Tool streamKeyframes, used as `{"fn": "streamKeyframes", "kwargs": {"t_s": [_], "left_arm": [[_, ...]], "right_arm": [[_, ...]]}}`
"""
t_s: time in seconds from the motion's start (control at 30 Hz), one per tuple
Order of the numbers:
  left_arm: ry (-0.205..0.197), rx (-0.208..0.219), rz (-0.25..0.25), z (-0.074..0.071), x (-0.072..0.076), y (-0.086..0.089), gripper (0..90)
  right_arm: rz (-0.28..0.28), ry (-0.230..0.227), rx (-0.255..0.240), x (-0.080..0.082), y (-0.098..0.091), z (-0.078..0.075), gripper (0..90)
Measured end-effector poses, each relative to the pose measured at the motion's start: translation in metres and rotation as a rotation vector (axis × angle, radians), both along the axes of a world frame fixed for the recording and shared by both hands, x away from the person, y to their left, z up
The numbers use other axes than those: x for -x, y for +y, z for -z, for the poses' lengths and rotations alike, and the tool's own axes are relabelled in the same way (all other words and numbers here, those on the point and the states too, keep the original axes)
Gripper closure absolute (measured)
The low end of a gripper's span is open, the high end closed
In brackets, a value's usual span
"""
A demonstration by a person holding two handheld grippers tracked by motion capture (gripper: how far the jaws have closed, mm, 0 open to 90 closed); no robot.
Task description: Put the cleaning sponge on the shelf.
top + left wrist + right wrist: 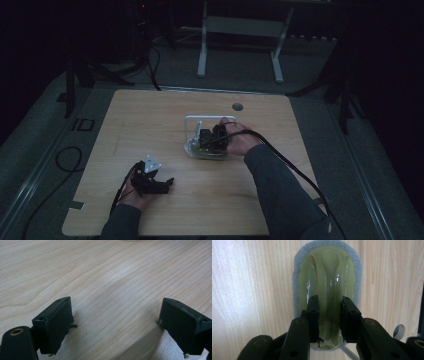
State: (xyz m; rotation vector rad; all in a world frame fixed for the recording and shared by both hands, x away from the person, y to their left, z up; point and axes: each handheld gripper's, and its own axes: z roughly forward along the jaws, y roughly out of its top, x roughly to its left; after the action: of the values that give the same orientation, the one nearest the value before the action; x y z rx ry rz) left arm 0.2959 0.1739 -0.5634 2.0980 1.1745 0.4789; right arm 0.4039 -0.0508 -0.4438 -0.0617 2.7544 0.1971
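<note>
An oval scrubbing pad with a grey-blue sponge rim and a clear yellow-green grip on top lies flat on the wooden table. My right gripper points down at it, and its two black pads press on either side of the raised green grip. In the high view the right gripper sits over the pad near the table's middle. My left gripper rests low on the table at the front left. Its jaws stand wide apart in the left gripper view, with bare wood between them.
A white frame-like object stands just left of and behind the pad. A round cable hole is near the table's far edge. Black cables trail from both grippers. A white-legged stand is on the dark floor beyond.
</note>
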Motion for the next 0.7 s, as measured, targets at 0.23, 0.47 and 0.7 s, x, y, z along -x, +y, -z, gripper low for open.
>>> {"fn": "streamKeyframes", "kwargs": {"t_s": [0.23,0.47,0.7], "left_arm": [[0.0,0.0,0.0,0.0,0.0,0.0,11.8],[0.0,-0.001,0.0,0.0,0.0,0.0,11.8],[0.0,0.0,-0.001,0.0,0.0,0.0,11.8]], "right_arm": [[-0.011,-0.015,0.018,-0.001,0.009,0.006,71.8],[-0.015,-0.03,0.05,-0.002,0.013,0.011,71.8],[0.0,-0.039,0.047,-0.006,0.014,0.016,71.8]]}}
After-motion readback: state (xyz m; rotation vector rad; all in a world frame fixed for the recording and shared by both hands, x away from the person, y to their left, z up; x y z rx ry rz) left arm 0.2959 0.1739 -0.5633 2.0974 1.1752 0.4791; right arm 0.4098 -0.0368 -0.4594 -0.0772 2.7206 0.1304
